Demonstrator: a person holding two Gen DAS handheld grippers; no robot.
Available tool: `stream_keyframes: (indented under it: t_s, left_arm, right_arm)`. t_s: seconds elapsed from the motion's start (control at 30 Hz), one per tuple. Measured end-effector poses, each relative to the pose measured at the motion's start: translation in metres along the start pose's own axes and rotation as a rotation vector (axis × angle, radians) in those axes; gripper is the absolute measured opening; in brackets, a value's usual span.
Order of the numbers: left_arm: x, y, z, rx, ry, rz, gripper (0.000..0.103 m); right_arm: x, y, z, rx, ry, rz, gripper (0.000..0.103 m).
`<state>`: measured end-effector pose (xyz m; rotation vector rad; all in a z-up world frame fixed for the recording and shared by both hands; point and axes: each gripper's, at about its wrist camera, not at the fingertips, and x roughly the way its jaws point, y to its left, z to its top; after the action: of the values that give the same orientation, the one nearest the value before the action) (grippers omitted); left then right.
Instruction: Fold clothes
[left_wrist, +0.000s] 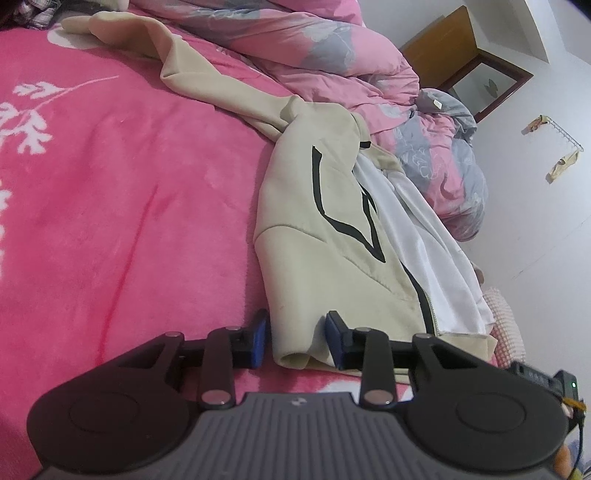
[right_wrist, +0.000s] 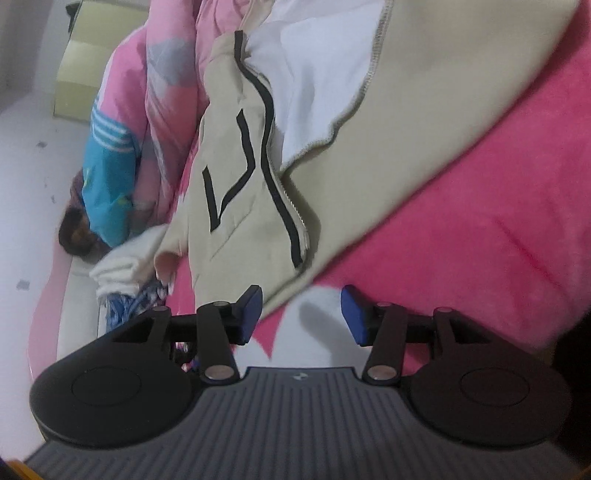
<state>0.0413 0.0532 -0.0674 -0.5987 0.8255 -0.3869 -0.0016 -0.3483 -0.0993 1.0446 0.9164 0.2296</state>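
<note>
Currently, item: beige jacket (left_wrist: 332, 236) on pink bed (left_wrist: 110, 203), long axis running away from you. Your left gripper (left_wrist: 297, 341), jaws part open, straddles its near hem corner unclamped. Your right gripper (right_wrist: 301, 314), jaws wider, empty, sits just short of the hem.

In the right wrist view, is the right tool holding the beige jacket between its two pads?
No. The right tool stands open, and only the pink blanket shows between its pads; the beige jacket lies beyond them.
</note>
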Motion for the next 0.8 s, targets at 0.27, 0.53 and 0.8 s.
stream_keyframes:
  t_s: [0.27,0.53,0.8]
  left_arm:
    - [-0.005,-0.013,-0.005,-0.012,-0.021,0.021,0.011]
    - [-0.023,-0.043,-0.022,0.006,0.054,-0.056,0.010]
    - [-0.011,-0.054,-0.044,0.094,0.103,-0.034,0.010]
  right_arm:
    - [0.023,-0.001,0.005,0.020,-0.124,0.019,0.008]
    - [-0.036,0.011,0.012,-0.068,-0.183,0.064,0.007]
    - [-0.053,0.006,0.012,-0.111,-0.198,-0.065,0.007]
